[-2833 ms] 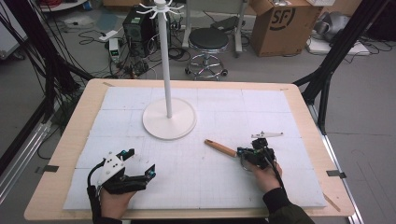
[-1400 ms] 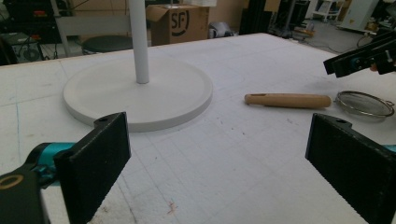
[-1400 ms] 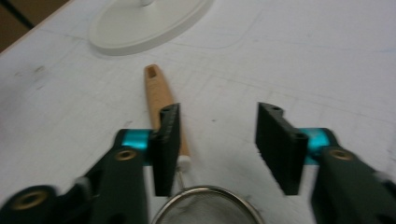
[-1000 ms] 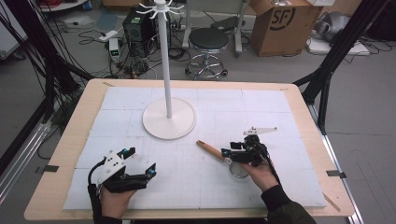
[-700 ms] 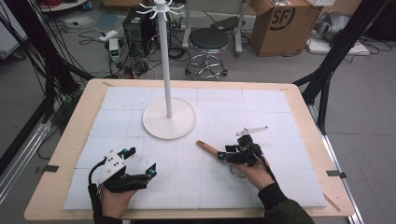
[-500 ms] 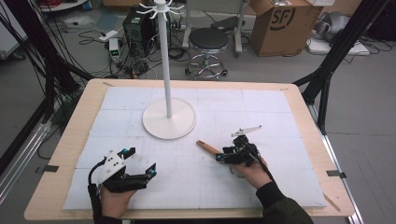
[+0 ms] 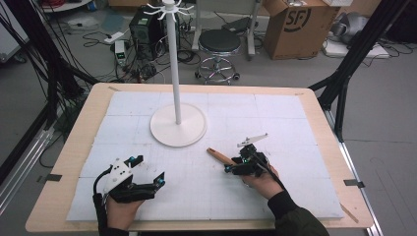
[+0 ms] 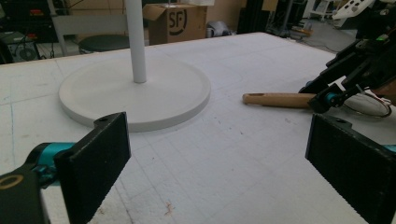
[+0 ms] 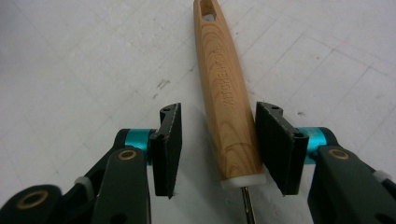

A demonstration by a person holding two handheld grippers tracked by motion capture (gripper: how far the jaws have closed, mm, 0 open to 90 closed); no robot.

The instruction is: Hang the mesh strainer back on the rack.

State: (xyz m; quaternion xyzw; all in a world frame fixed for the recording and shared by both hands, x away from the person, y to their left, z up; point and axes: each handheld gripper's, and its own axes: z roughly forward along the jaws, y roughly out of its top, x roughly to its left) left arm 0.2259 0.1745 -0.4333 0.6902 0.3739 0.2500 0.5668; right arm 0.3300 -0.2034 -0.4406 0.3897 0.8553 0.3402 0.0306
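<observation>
A wooden handle with a hole at its far end lies flat on the white mat, right of centre. A thin metal shaft leaves its near end. My right gripper is open and straddles the handle's near end; the right pad touches the wood, the left pad stands off with a gap. My left gripper rests open and empty at the front left. In the left gripper view the handle and a wire loop lie by the other gripper.
A white stand has a round base at the mat's middle back, and its tall pole carries hooks on top. Beyond the far table edge stand a stool and a cardboard box.
My right gripper has slid left along the utensil until its jaws flank the wooden handle. The handle has shifted slightly left. The left gripper has stayed still.
</observation>
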